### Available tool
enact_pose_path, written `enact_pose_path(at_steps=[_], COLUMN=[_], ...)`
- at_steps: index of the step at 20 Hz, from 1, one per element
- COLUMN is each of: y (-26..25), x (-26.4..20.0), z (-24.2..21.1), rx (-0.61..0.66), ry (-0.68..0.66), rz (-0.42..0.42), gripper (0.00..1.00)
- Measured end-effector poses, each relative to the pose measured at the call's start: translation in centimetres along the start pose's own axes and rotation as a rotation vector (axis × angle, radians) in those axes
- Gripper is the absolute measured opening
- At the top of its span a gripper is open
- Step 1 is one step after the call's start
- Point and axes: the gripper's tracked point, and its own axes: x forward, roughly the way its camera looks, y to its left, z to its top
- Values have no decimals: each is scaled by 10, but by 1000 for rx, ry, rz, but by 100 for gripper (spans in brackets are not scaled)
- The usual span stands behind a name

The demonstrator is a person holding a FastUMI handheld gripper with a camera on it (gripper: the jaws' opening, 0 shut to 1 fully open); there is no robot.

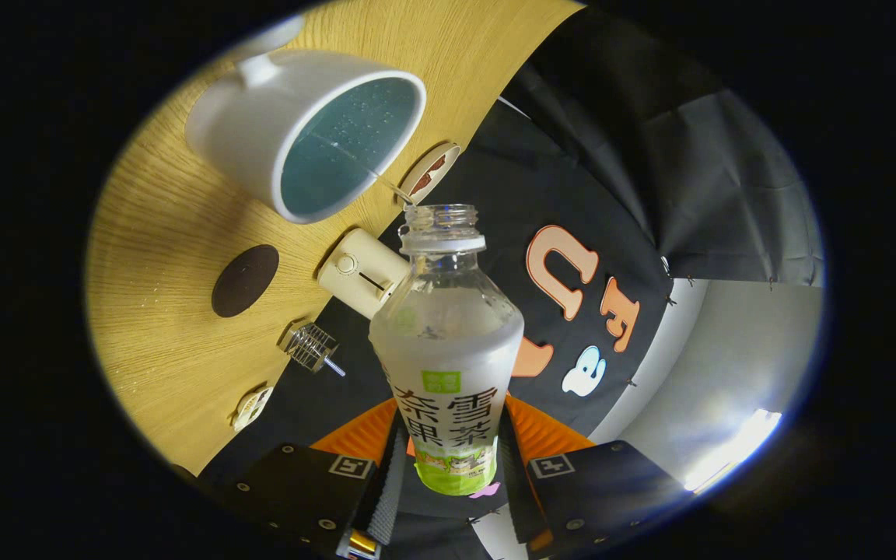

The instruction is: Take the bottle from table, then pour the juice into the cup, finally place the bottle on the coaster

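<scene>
Both fingers [386, 482] of the tongs [452, 474] are pressed narrowly against the uncapped bottle [448, 342], tilted toward the cup [304, 132].

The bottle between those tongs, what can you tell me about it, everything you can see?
The bottle is clear plastic with a threaded neck and no cap, a white and green label wrapped around its body. The tongs are shut on it, one finger at each side of the label. It is tipped toward the white cup on the wooden table, and a thin stream runs from its mouth into the cup, which already holds pale liquid. Little liquid shows inside the bottle.
</scene>
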Motion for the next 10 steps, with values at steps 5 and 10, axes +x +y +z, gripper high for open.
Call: enact_pose_path(at_steps=[5,10], y=[1,9], x=[-2,-4], z=[3,7], rx=[-6,52], ry=[-1,2], rz=[7,36], gripper=[58,58])
